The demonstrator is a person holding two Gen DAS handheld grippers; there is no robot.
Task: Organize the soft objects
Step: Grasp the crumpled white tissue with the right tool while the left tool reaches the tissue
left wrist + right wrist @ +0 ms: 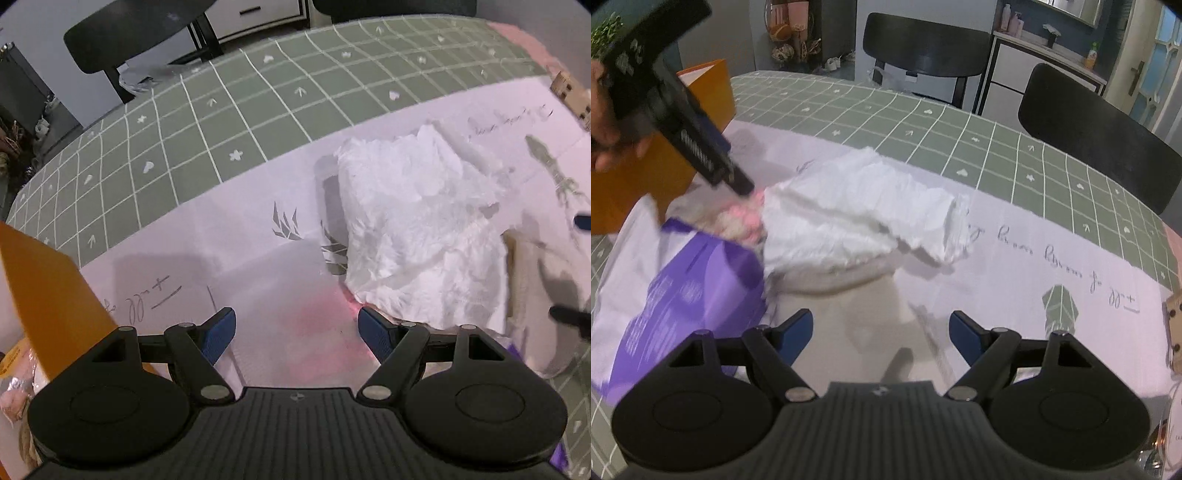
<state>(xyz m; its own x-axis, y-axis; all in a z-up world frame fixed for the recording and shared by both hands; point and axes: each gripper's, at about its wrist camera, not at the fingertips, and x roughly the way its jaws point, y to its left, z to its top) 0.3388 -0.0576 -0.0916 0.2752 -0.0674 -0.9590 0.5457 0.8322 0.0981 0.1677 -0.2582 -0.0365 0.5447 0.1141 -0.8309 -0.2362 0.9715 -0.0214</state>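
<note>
A crumpled white soft cloth (413, 225) lies on a pale printed sheet (229, 240) over the table; it also shows in the right wrist view (857, 218). My left gripper (297, 330) is open and empty, its right fingertip at the cloth's near corner. In the right wrist view the left gripper's tips (738, 184) sit at the cloth's left end, by a pink-lit patch. My right gripper (882, 332) is open and empty, just short of the cloth. A purple and white plastic bag (687, 291) lies to its left.
An orange box (665, 155) stands at the left; it also shows in the left wrist view (40, 280). The green checked tablecloth (258, 92) covers the far table. Black chairs (1100, 136) stand behind. A wooden piece (570, 94) sits at the far right.
</note>
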